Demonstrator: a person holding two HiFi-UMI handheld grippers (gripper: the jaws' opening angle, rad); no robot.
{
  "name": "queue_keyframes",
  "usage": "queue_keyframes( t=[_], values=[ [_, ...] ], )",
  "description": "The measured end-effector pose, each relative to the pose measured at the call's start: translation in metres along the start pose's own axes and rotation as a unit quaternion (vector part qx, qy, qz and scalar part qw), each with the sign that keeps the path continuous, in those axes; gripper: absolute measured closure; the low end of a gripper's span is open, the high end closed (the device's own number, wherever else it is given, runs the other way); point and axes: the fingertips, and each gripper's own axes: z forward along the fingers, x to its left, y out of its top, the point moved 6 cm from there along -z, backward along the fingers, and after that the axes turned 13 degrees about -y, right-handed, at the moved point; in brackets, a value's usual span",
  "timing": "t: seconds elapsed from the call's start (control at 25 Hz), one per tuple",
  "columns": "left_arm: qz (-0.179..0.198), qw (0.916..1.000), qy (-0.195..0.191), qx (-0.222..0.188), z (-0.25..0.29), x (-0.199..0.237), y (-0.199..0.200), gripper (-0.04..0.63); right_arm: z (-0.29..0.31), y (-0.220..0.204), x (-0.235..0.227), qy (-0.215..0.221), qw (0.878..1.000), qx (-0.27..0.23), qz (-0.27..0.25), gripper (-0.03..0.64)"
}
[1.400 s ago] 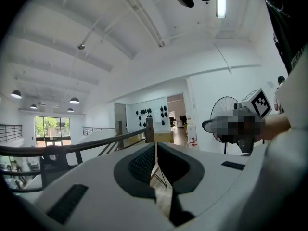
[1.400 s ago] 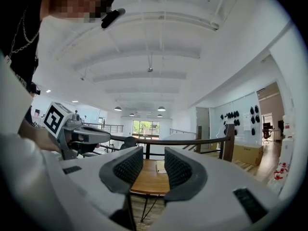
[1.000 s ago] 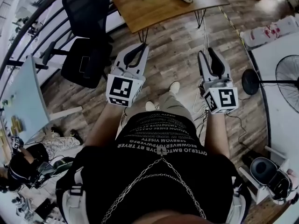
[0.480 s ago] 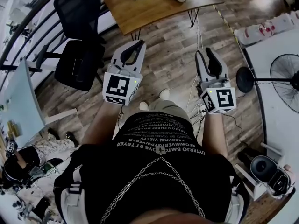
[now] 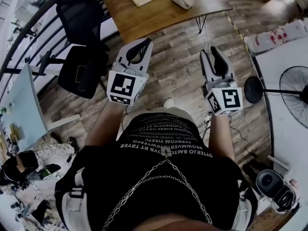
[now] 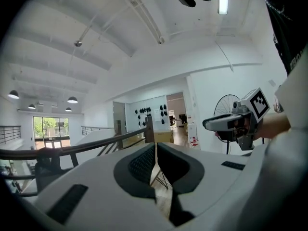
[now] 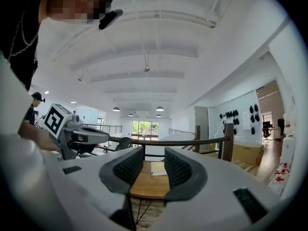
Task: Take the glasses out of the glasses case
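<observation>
Wooden table (image 5: 159, 11), glasses case (image 5: 182, 0) on it in head view alone.
Left gripper (image 6: 155, 147) nearly closed, right gripper (image 7: 154, 158) agape, both empty.

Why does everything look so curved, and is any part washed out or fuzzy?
Head view: wide lens bows the floorboards and railing near the edges. Left gripper view: ceiling lamp glares white, corners go black. Right gripper view: far window overexposed; handrail bends.

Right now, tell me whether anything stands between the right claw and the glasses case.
Nothing visible does: only wood floor and the table edge lie between the open right claw and the glasses case.
</observation>
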Motion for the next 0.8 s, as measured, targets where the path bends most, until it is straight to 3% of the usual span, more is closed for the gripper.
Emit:
queue_keyframes(
  t=[0.44,0.8],
  values=[
    [0.000,0.9996,0.027,0.009,0.041,0.017,0.011,0.558,0.042,-0.001,-0.036,0.028,1.000,-0.003,0.005,0.488],
    [0.005,0.9994,0.034,0.003,0.079,0.012,0.021,0.558,0.052,-0.002,-0.082,0.021,1.000,-0.009,0.001,0.488]
  ],
)
